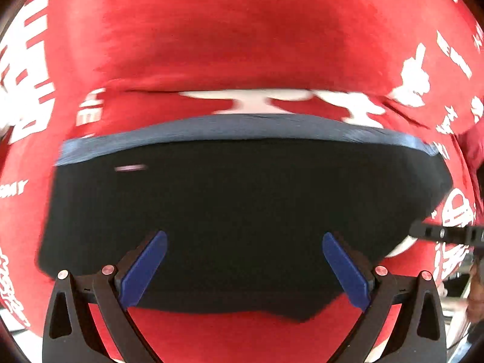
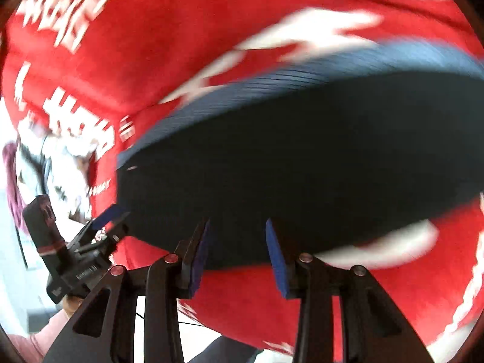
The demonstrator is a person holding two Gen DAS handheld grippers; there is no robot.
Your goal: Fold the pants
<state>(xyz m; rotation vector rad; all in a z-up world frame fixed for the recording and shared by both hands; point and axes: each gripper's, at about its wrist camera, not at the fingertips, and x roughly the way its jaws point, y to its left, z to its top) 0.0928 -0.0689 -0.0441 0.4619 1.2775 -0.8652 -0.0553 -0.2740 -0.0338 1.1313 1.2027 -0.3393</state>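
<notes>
The pants (image 1: 242,205) lie as a compact dark slab on the red cloth (image 1: 227,30), with a ribbed blue-grey band along the far edge, probably the waistband. The outline is tidy and roughly rectangular, which suggests the folds are done or nearly so; one small corner juts from the near edge in the left view and may want tucking. The cloth, printed with white lettering, covers the whole work surface and seems to serve as a flat, contrasting bed for the garment. The left gripper (image 1: 243,269) hangs above the near part of the pants, its blue pads spread wide with nothing between them, so it is released. It points steeply down, which keeps the full bundle in view beneath it. The right gripper (image 2: 237,257) is also let go: its pads stand apart with clear air between them, though narrower than the left's, and the dark fabric sits beyond the tips rather than in them. It tilts down less steeply and is rolled, so the pants run diagonally across its view. From there the left gripper (image 2: 103,220) appears at the pants' left corner, held in a person's hand (image 2: 72,302) with a pink sleeve below. Both views are blurred.
</notes>
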